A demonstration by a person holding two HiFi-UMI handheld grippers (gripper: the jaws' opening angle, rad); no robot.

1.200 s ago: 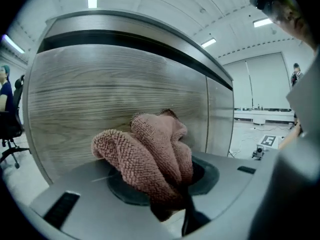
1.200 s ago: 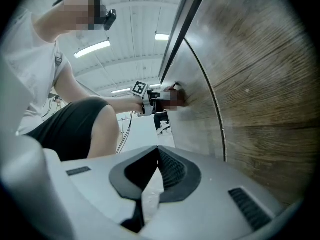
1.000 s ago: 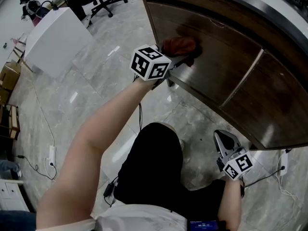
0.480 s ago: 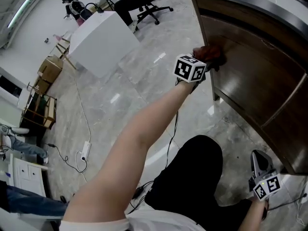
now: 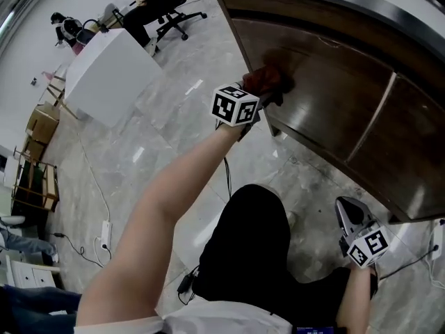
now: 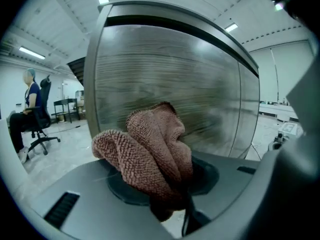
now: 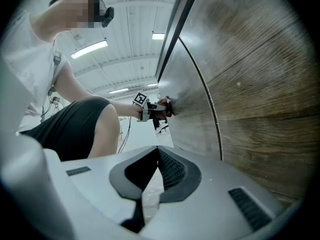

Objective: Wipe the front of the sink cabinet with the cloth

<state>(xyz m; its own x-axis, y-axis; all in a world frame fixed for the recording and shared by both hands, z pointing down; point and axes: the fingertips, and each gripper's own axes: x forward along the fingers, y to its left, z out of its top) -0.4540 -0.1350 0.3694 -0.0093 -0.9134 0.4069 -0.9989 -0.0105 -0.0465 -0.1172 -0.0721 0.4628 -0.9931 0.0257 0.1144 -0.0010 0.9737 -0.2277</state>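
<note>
cloth pinched in left gripper against sink cabinet front; right gripper jaws together, empty

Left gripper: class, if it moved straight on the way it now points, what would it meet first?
The left gripper would press its reddish-brown woven cloth onto the dark brown wooden cabinet door directly ahead; cloth and door look nearly touching, though depth is unclear.
</note>
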